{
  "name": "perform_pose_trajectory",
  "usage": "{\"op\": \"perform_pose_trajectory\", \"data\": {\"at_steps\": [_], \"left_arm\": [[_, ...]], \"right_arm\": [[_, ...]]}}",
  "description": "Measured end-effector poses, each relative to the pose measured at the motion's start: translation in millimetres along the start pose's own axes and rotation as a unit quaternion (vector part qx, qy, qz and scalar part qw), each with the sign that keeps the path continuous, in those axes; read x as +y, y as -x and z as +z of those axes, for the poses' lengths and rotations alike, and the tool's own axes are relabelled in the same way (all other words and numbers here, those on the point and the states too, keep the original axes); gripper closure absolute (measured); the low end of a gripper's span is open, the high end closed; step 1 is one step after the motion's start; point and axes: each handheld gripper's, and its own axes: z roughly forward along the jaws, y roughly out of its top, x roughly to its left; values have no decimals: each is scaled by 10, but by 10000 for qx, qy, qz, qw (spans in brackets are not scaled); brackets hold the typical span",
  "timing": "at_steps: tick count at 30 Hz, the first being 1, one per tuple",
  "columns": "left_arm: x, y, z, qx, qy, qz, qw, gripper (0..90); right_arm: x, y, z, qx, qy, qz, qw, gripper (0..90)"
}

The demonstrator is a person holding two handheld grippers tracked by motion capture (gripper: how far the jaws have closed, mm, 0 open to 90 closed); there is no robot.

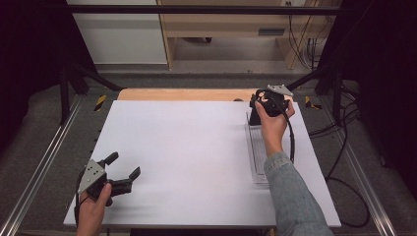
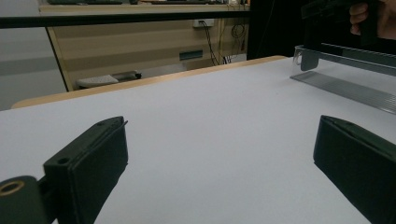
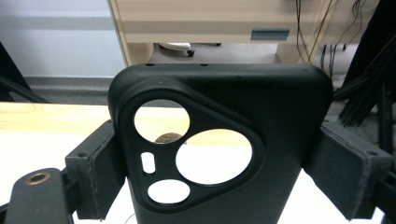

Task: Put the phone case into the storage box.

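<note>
A white table (image 1: 196, 157) stands before wooden furniture. Near the table's front left edge, the left gripper (image 1: 123, 167) rests with jaws spread wide and nothing between them. At the far right, the right gripper (image 1: 256, 109) clamps a black phone case (image 3: 224, 149) by both side edges, upright, above the far end of a clear tray (image 1: 255, 147).

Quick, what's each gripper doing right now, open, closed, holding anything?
Left gripper: open, nothing between its jaws, over the white table.
Right gripper: shut on a black phone case, at the clear tray's far end.
</note>
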Motion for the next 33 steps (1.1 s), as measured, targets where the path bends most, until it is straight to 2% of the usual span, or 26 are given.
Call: {"op": "perform_pose_trajectory", "data": {"at_steps": [2,12,33], "left_arm": [[-2,3,5,-4,-9,-2,10000,33],[-1,8,1,-42,-4,-14,10000,33],[-2,1,-2,-52,25,-82,9999,33]], "right_arm": [[-4,2,14,19,-34,163,9999,136],[-37,-19,64,-104,-117,40,9999,135],[-65,-43,96,-93,-136,-64,9998,132]]}}
